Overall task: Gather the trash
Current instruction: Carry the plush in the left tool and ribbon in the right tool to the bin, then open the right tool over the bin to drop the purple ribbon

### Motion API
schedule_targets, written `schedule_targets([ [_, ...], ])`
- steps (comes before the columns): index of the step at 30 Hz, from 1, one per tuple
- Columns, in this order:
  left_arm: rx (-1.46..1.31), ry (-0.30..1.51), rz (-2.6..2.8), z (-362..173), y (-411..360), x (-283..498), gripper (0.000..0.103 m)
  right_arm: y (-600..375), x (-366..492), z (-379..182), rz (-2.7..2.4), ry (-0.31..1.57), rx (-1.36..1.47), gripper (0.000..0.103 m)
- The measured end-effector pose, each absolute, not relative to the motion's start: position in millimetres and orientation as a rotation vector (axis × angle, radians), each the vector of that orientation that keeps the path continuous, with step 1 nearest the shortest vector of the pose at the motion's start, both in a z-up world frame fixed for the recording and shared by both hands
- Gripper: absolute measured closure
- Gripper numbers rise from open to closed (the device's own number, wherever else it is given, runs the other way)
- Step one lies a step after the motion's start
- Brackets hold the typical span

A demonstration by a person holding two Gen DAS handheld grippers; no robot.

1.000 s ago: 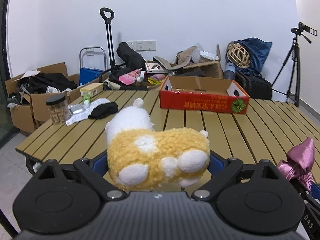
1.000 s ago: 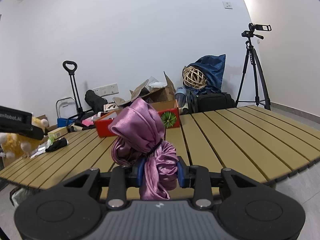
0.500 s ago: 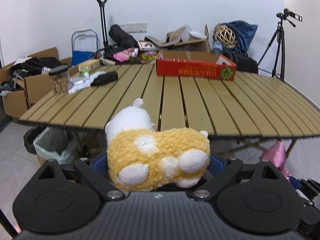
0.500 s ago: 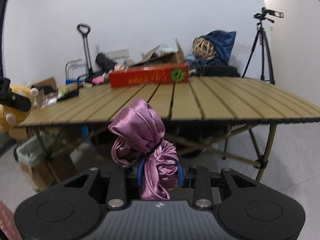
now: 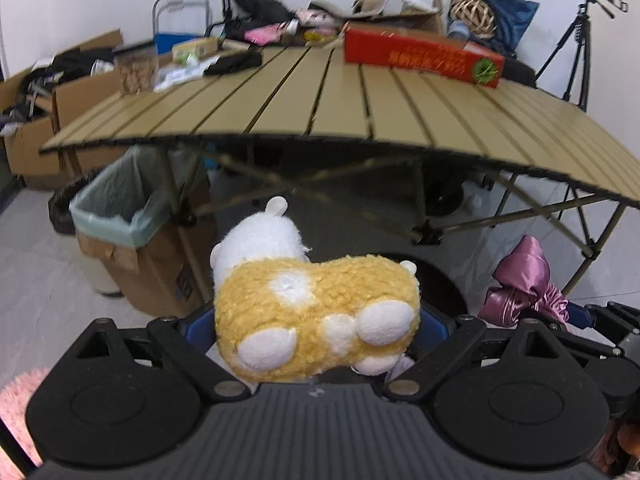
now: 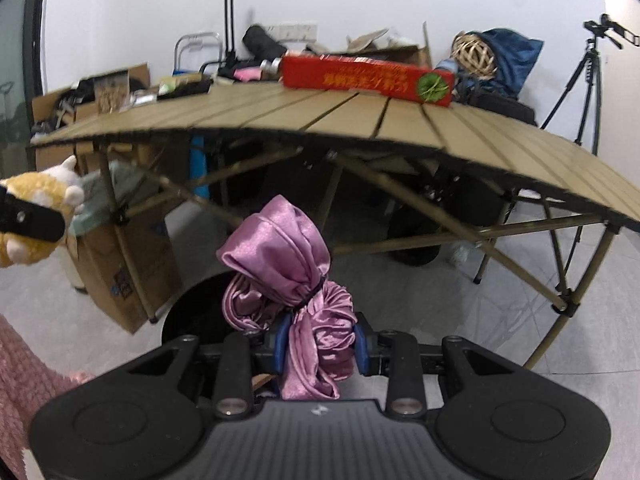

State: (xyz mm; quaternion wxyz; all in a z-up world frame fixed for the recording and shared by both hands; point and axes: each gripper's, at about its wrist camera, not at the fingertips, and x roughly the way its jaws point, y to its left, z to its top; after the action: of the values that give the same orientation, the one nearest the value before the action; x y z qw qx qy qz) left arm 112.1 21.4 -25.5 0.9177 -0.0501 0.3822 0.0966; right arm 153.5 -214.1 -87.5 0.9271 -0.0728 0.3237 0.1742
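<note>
The yellow-and-white plush toy (image 5: 316, 316) sits clamped between the blue pads of the left claw (image 5: 316, 332), its white paws toward the camera and its white head pointing away, out past the fingertips. Beside it, the pink satin bundle (image 6: 288, 280), tied round the middle with a dark band, is pinched at its lower folds in the right claw (image 6: 318, 344); the knotted upper part bulges up and forward above the pads. Both claws are closed on their loads and held in the air off the near edge of the slatted bench (image 5: 360, 108), below the level of its top, with the folding legs in view underneath. From the left wrist view the satin bundle (image 5: 524, 288) shows low on the right; from the right wrist view the plush toy (image 6: 36, 216) shows at the far left.

Under the left end of the bench stands a cardboard box lined with a pale green bag (image 5: 120, 208), open at the top, ahead and left of the plush toy. On the bench top lie a long red carton (image 5: 420, 56), a clear jar (image 5: 136, 68) and a dark cloth (image 5: 232, 64). A tripod (image 5: 576, 48) stands at the right wall.
</note>
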Motion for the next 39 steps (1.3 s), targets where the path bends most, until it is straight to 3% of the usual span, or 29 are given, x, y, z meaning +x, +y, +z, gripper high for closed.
schedule_targets([
  [21,-0.242,0.936,0.218,-90.1,96.7,136.8,0.008,-113.0,218.4,-146.8,0.422,0.899,-0.304,0.072],
  [37,-0.239,0.995,0.232,-107.9,99.9,145.1,0.008,-91.9,240.5,-171.4,0.433,0.973,-0.330,0.071],
  [39,-0.232,0.992,0.230,-107.7,98.2,144.7,0.008,-92.8,240.5,-171.2,0.436,0.977,-0.328,0.067],
])
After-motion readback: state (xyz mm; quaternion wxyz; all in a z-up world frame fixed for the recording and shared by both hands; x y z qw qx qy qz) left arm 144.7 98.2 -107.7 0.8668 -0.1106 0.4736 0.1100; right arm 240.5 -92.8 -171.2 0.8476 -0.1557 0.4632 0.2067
